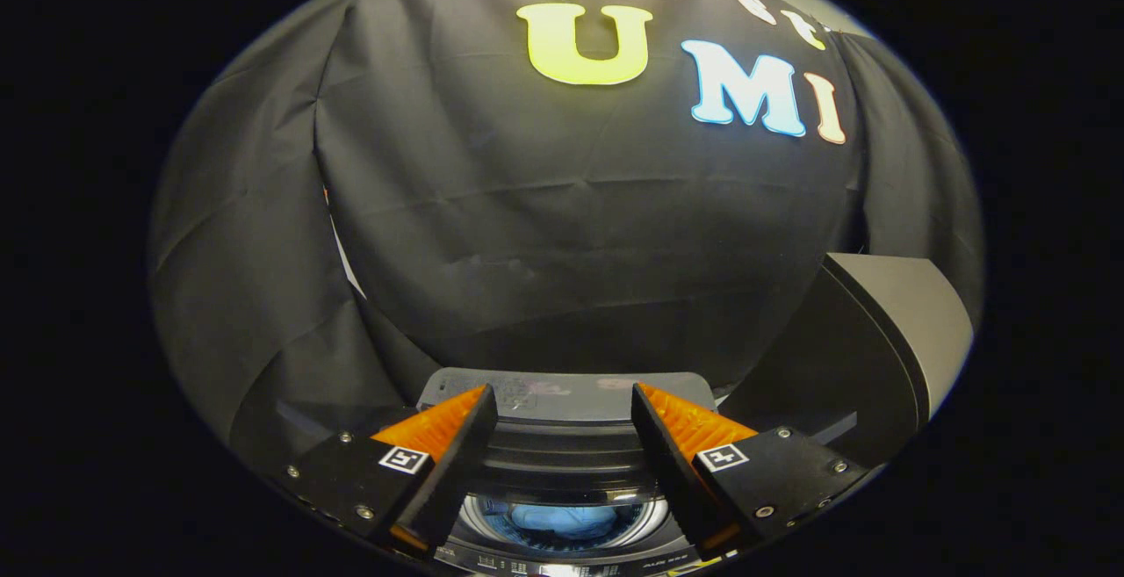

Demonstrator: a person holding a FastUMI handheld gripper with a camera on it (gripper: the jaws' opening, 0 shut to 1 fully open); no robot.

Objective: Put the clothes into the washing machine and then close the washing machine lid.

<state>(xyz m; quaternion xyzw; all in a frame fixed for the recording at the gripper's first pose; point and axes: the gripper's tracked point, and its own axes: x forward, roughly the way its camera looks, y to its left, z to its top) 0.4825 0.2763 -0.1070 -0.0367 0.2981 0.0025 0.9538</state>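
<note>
my gripper [564, 401] hangs over the washing machine [562, 458] with its fingers spread wide apart and nothing between them. below and between the fingers i see the round drum opening, and a blue piece of clothes [564, 522] lies down inside it. the lid [566, 394] stands raised at the far side of the opening, just beyond my fingertips. a dark boxy object [878, 340] sits off to the right, beside the machine. black cloth [544, 226] hangs behind everything.
</note>
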